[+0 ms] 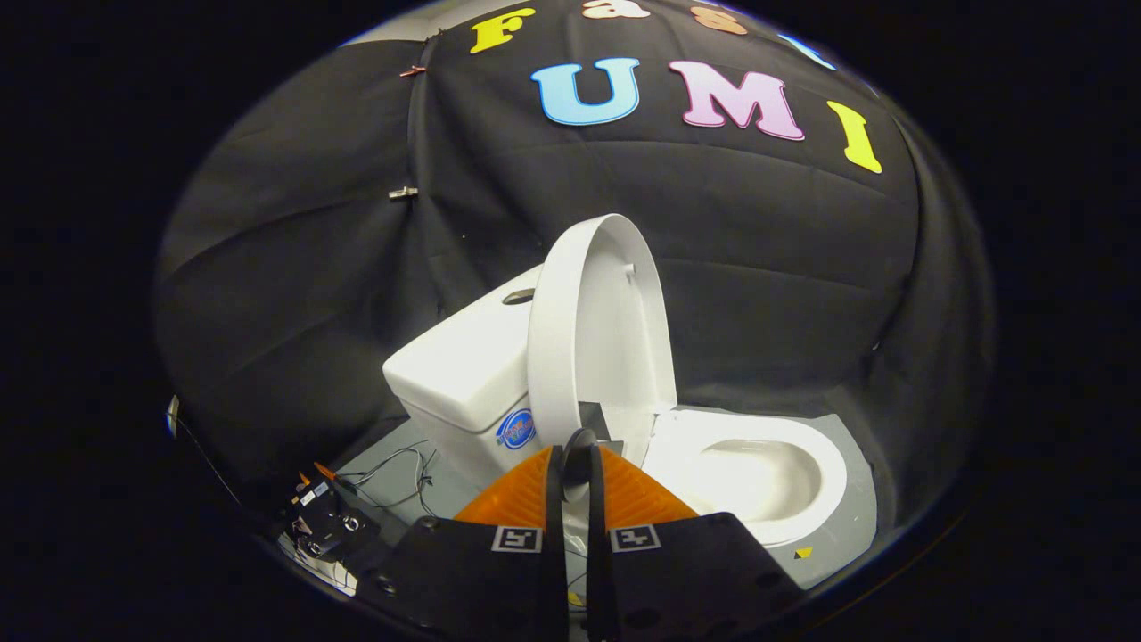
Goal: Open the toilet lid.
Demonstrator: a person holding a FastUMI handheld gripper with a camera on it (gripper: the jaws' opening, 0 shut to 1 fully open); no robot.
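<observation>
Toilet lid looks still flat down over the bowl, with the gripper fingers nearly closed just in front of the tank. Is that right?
Not quite: in the gripper view the toilet lid stands raised, leaning back by the tank, and the bowl is uncovered. The rest holds: the gripper has its fingers nearly closed, a narrow gap between them, holding nothing.

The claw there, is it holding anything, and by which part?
Nothing, it seems. The claw is nearly closed with only a thin gap, and the raised lid stands just beyond its tips.

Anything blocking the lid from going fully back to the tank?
Nothing visible. The lid already stands upright against the tank, bowl open. The tool sits nearly closed just before the lid's lower edge; whether it touches is unclear.
</observation>
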